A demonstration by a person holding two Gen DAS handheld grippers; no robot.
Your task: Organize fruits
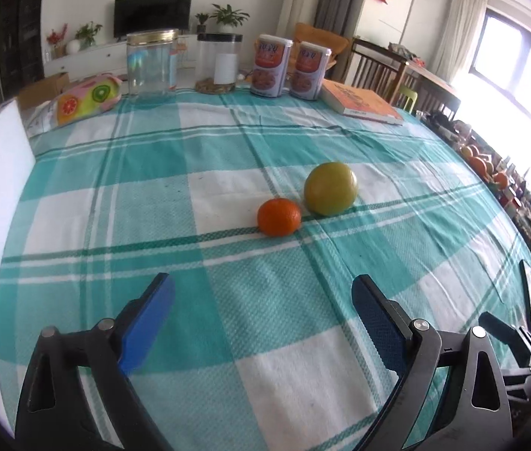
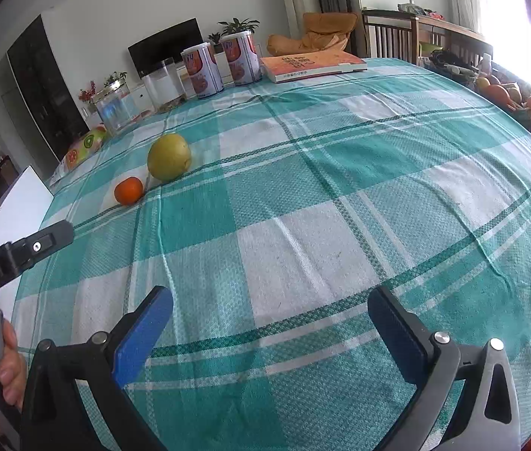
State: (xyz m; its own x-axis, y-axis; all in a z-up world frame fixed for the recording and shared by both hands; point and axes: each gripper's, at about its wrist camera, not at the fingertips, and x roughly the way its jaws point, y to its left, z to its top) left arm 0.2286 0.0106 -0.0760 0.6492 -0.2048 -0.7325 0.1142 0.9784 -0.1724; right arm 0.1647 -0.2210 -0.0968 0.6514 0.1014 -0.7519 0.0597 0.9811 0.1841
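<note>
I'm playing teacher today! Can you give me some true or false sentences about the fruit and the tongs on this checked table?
1. The small orange lies beside the bigger yellow-green fruit. True.
2. The left tongs are squeezing the orange. False: they are open and empty, short of it.
3. The right tongs are open. True.
4. Both fruits sit inside the glass jar. False: they lie on the tablecloth; the jar stands at the far edge.
5. Two printed cans stand by a book. True.
</note>
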